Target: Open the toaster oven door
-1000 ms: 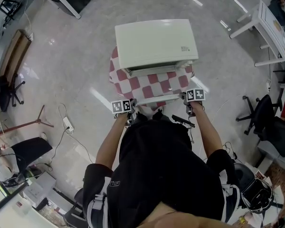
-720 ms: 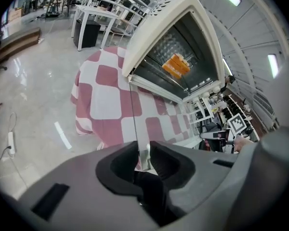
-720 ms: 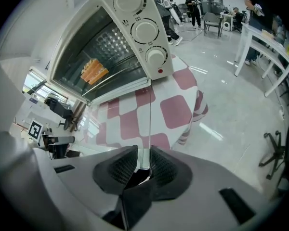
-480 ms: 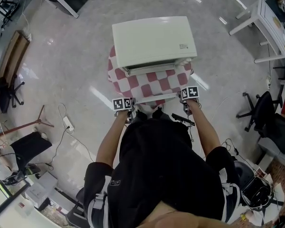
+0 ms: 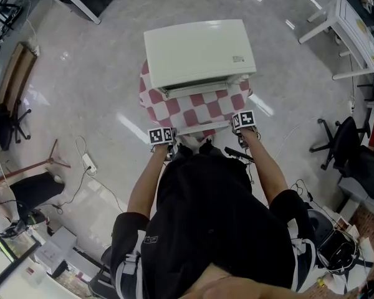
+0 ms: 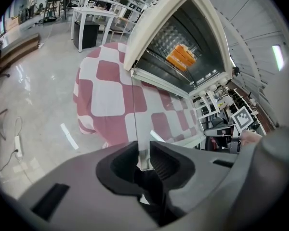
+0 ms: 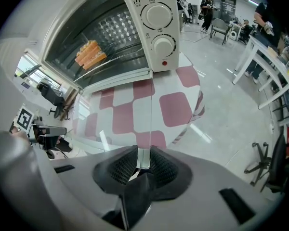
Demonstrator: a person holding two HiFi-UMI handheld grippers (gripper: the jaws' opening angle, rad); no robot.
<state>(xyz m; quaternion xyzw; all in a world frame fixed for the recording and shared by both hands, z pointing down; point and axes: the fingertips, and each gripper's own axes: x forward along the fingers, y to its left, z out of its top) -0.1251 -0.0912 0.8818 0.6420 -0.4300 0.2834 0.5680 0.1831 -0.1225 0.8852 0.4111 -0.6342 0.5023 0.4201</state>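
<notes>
White toaster oven [image 5: 199, 52], glass door [image 5: 199, 113] down

Blk tee [image 5: 212, 223], grey grippers [image 6: 143, 148] [image 7: 143, 154], b/w marker cubes [image 5: 161, 136] [image 5: 244, 120]

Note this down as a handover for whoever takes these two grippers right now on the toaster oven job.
Left gripper: clamped on the left end of the door at its outer edge; its jaws have just been closing.
Right gripper: clamped on the right end of the same edge.
Things: toaster oven sits on the checked cloth; the door is swung down, roughly flat; orange food is inside.
Done: the door is open.
Left: probably only to release both grips and back away.
</notes>
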